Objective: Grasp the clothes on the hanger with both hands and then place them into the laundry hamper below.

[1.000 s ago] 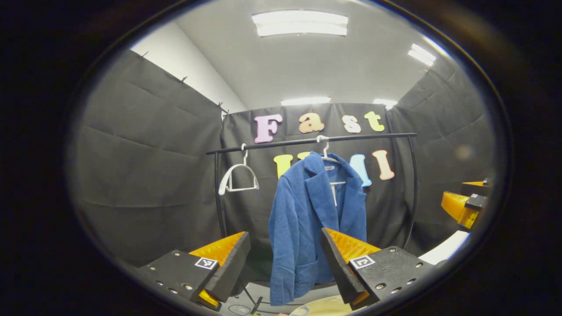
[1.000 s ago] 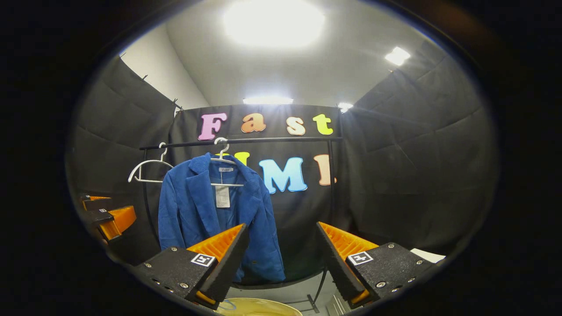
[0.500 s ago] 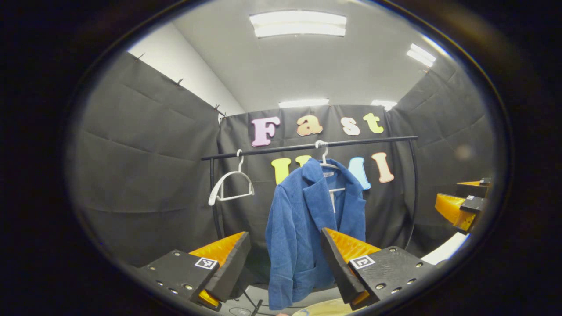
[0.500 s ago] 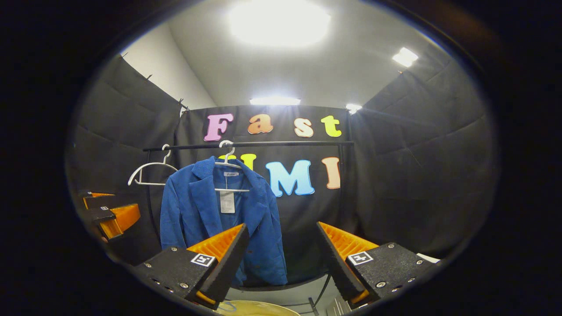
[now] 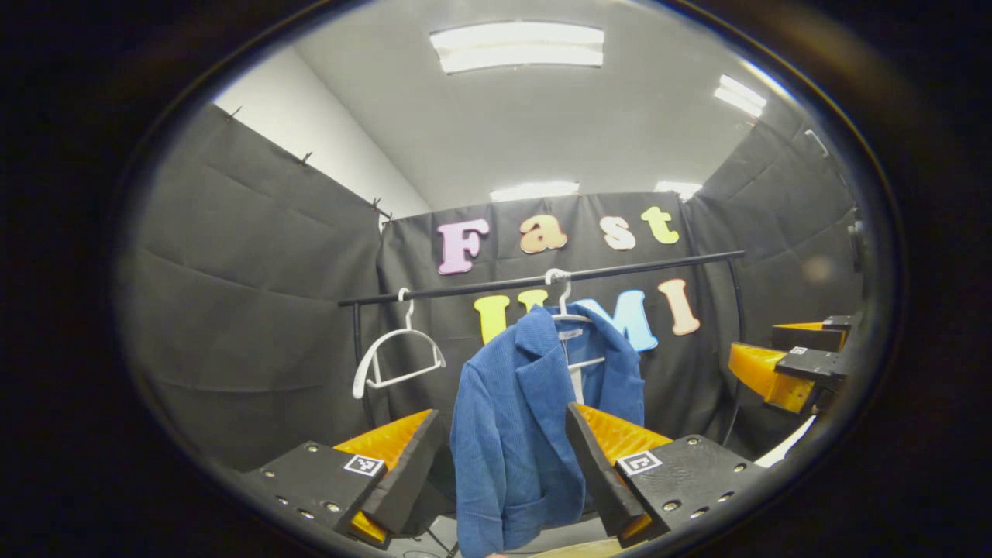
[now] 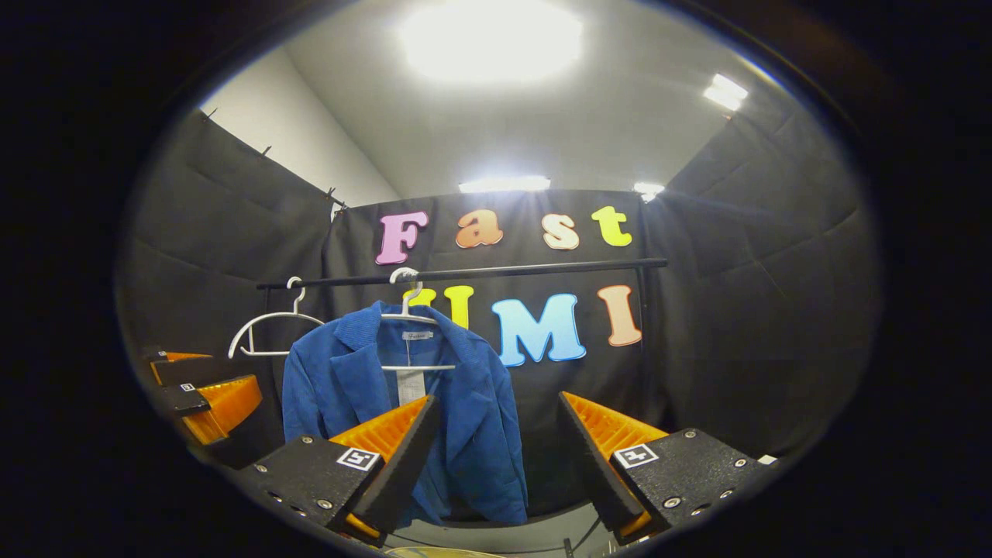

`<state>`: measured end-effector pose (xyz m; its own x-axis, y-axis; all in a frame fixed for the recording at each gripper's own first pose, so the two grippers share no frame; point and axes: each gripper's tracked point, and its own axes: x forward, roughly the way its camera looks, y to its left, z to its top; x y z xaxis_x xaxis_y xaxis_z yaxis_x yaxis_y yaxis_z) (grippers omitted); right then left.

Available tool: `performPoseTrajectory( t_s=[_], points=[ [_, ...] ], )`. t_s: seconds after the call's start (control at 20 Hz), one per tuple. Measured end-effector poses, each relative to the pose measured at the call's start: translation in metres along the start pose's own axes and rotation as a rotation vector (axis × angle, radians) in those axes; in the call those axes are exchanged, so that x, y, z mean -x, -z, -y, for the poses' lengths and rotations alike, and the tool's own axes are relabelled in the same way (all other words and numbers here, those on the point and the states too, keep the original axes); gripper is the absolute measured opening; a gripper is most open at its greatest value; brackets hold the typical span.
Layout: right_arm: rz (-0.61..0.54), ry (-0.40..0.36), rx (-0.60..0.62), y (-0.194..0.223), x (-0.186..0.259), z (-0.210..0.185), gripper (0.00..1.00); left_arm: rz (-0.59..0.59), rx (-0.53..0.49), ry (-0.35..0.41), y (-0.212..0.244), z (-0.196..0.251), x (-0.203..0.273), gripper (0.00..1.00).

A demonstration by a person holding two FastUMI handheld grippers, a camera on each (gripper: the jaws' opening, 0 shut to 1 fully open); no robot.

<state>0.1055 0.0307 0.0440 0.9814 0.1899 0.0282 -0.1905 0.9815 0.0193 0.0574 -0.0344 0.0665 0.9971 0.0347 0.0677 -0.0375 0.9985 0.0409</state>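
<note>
A blue corduroy jacket (image 5: pixel 515 434) (image 6: pixel 349 387) hangs on a white hanger (image 5: pixel 562 310) (image 6: pixel 411 314) from a black rail (image 5: pixel 635 266) (image 6: pixel 527 271). My left gripper (image 5: pixel 504 457) is open, short of the jacket, with the cloth seen between its fingers. My right gripper (image 6: pixel 496 449) is open too, aimed just right of the jacket; its left finger overlaps the jacket's front. Each gripper also shows at the edge of the other's view: the right gripper (image 5: pixel 790 364) and the left gripper (image 6: pixel 201 391). A pale rim of the hamper (image 6: pixel 434 552) peeks at the bottom edge.
An empty white hanger (image 5: pixel 395 356) (image 6: pixel 271 333) hangs on the rail left of the jacket. The rack's black uprights (image 5: pixel 358 349) (image 6: pixel 642 341) stand at both ends, with black cloth walls close behind and to the sides.
Both views have tilted upward: the jacket and rail sit lower in frame and the hamper's rim has almost slipped out of the bottom. Both grippers stay open.
</note>
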Motion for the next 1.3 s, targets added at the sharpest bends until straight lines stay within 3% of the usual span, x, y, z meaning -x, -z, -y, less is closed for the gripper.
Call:
performPoseTrajectory(
  t_s=[0.8,1.3],
  points=[
    [-0.04,-0.149,-0.025,0.018,-0.11,-0.009,0.94,-0.021,0.017,-0.033,0.01,0.062,-0.099,0.97],
    [-0.123,-0.244,-0.046,0.065,-0.173,-0.025,0.94,-0.084,0.005,-0.128,0.054,0.071,-0.165,0.97]
  ],
)
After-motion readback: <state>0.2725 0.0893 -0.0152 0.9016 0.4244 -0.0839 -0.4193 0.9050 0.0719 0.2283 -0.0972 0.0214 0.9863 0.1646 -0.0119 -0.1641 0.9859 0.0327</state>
